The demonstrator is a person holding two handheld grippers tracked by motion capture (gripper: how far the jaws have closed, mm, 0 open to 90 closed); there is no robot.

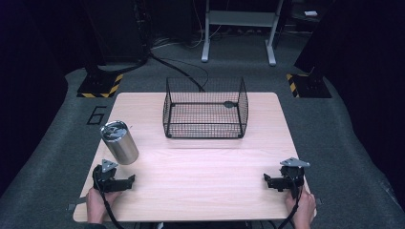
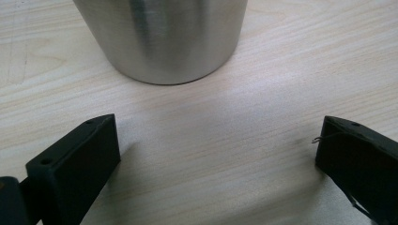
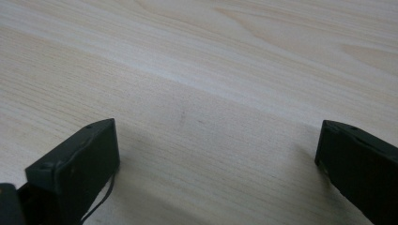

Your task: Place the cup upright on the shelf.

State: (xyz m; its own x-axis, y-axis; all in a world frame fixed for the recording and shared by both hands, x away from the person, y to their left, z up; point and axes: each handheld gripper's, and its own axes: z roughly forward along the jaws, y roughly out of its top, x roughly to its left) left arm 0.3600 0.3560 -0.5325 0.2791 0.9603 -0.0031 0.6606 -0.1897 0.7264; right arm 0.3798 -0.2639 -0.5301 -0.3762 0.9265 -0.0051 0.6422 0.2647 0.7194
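Steel cup (image 2: 162, 40) ahead of spread jaws

One steel cup (image 1: 119, 142), one wire basket (image 1: 205, 112), and two grippers, left (image 1: 125, 182) and right (image 1: 270, 180), on one counter (image 1: 200, 171).

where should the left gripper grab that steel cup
Probably low on the round side wall of the steel cup, coming in level from the person's side. It stands upright on the table just ahead of the left gripper, whose jaws are wide open, and its smooth, slightly tapered wall offers no handle.
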